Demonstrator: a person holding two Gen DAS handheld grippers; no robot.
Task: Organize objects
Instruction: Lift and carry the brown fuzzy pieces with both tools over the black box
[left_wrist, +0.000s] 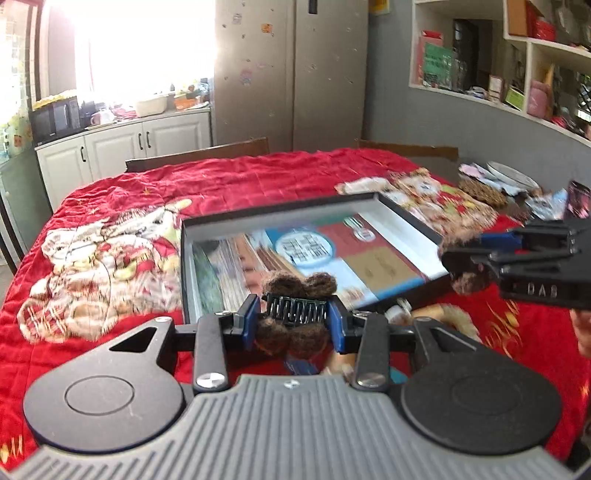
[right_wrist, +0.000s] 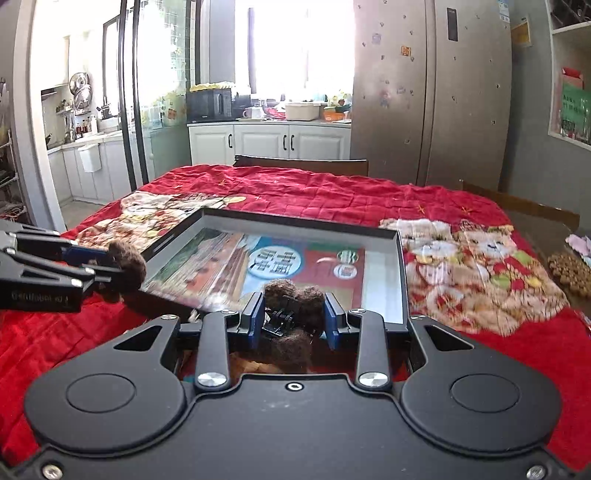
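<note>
Behind furry hair clip (right_wrist: 291, 317), blurred box (right_wrist: 400, 258).

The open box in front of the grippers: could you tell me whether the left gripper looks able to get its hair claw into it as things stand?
Probably yes. The left gripper is shut on a fuzzy brown hair claw, and the open box lies just ahead with no lid. The right gripper hangs over its right edge, not in the path.

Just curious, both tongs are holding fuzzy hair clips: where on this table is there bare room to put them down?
Roomiest: the red quilt beyond the open box, toward the chairs. The box floor is also free. Crowded: the far right edge, with the brown mat and plate.
</note>
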